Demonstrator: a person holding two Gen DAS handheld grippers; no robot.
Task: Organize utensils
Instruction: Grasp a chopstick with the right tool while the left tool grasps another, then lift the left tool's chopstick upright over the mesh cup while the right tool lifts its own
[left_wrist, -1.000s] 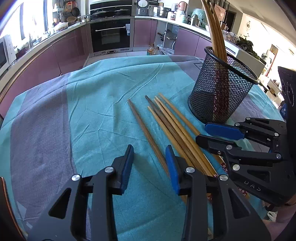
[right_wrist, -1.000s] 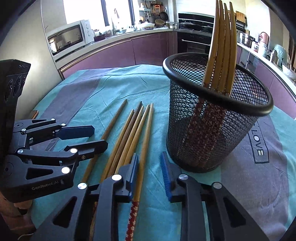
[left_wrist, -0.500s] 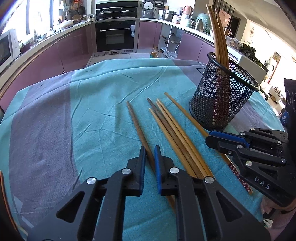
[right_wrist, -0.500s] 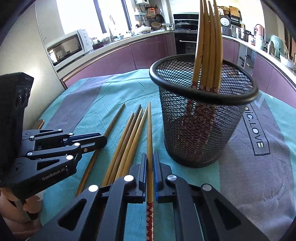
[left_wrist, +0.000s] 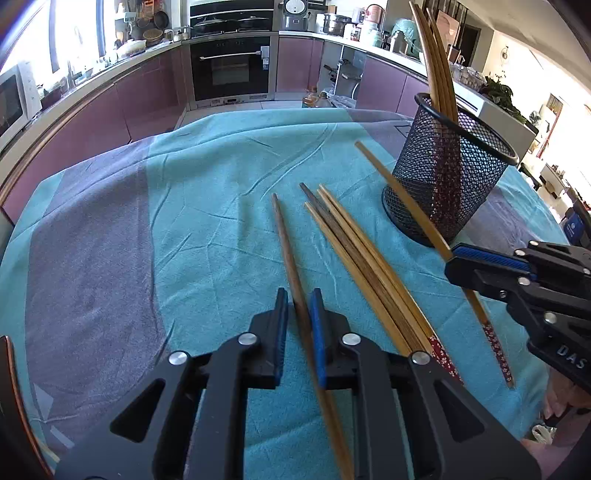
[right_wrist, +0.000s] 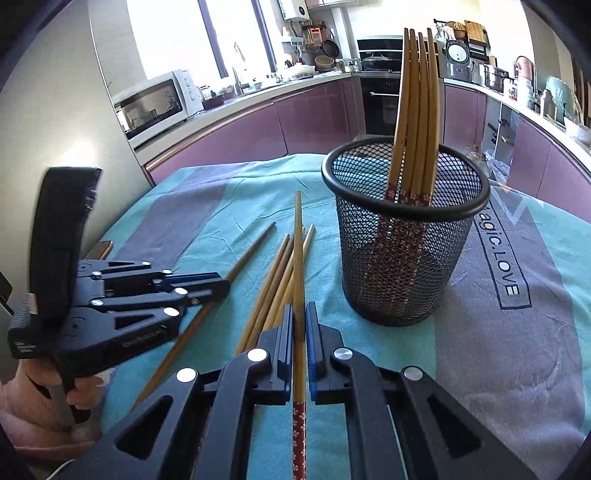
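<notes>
Now we hold two black grippers with blue pads over a teal and grey tablecloth (left_wrist: 207, 206), and we use the black mesh holder (right_wrist: 404, 258) as our landmark. Several chopsticks stand upright inside the holder (right_wrist: 415, 110), their red patterned ends down in the mesh. Our right gripper (right_wrist: 300, 325) sits just in front of the holder, its jaws pressed tight on a single chopstick (right_wrist: 297, 258) that points straight ahead, its tip raised above the cloth and level with the holder's near side. Left of the holder, a loose bundle of chopsticks (left_wrist: 365, 266) lies flat on the cloth. Further left from the holder, our left gripper (left_wrist: 298, 314) has its jaws nearly together around a darker single chopstick (left_wrist: 286, 243); they have just eased slightly apart, and we cannot tell whether both pads press on it. A person's hand (right_wrist: 44, 398) grips the left gripper's handle, well apart from the holder.
</notes>
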